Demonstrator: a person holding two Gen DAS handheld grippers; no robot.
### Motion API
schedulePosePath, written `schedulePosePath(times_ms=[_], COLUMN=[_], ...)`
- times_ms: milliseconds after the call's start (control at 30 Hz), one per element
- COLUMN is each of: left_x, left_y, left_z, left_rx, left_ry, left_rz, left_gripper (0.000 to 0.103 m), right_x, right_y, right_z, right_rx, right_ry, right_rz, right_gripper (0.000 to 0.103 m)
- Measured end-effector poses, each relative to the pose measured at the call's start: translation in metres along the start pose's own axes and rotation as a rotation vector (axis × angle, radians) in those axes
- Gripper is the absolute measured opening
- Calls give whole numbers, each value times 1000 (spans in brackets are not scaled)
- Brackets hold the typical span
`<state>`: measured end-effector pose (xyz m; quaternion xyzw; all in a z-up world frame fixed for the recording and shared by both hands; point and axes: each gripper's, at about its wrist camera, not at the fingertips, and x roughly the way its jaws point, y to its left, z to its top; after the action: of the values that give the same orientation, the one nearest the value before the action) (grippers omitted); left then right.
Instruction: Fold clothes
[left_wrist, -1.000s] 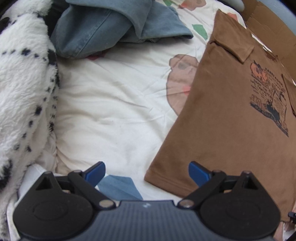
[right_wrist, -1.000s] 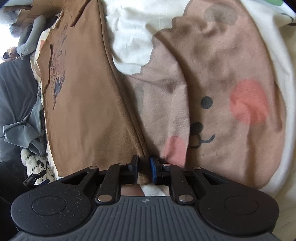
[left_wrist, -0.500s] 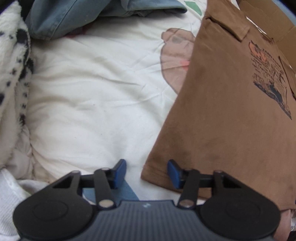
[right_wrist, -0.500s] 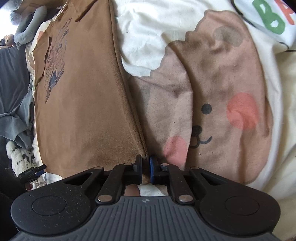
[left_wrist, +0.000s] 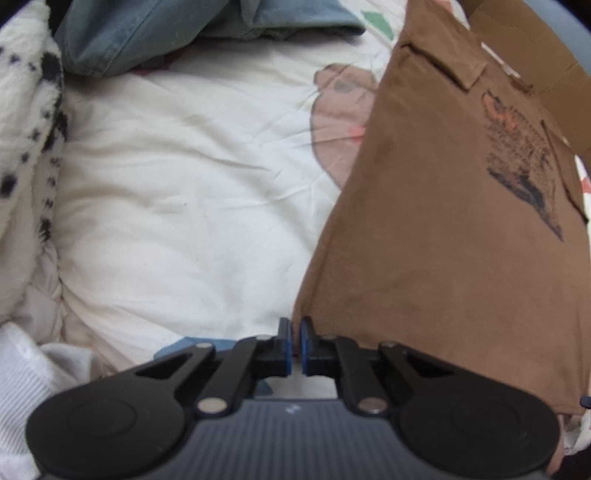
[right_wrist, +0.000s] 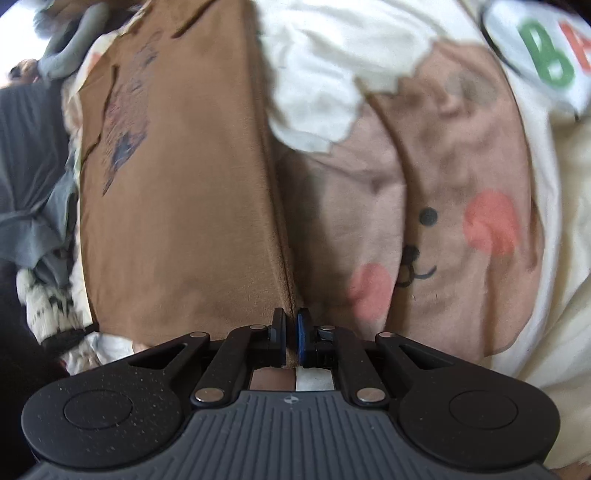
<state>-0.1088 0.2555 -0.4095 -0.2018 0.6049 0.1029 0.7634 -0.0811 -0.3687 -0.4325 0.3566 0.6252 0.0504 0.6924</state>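
Left hand-held gripper (left_wrist: 294, 341) pinching near corner of brown T-shirt (left_wrist: 443, 229), jaws nearly touching. Right hand-held gripper (right_wrist: 290, 334) clamping other hem corner of brown T-shirt (right_wrist: 177, 184), jaws nearly touching. Shirt lying flat, print up, on cream bear-print duvet (left_wrist: 184, 206). Blue jeans (left_wrist: 147, 33) lying beyond; spotted fleece (left_wrist: 26, 110) lying at left.
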Motion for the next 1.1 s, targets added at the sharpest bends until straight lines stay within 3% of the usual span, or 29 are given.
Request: schedulePosePath(times_ms=[367,833,1100], left_x=[-43,-60,-60], left_y=[-11,-19,-18], left_z=[-3,-34,-54], left_rx=[3,14,11], left_ry=[-15,25,78], left_rz=[-43,-74,-74], left_gripper=[4,4,3], right_x=[-37,-68,-81], right_y=[19,24,17], right_z=[10,19,6], right_rx=[-96,-142,-140], right_ry=[10,35,68], right_rz=[4,-56,-85], right_gripper=[3,3,3])
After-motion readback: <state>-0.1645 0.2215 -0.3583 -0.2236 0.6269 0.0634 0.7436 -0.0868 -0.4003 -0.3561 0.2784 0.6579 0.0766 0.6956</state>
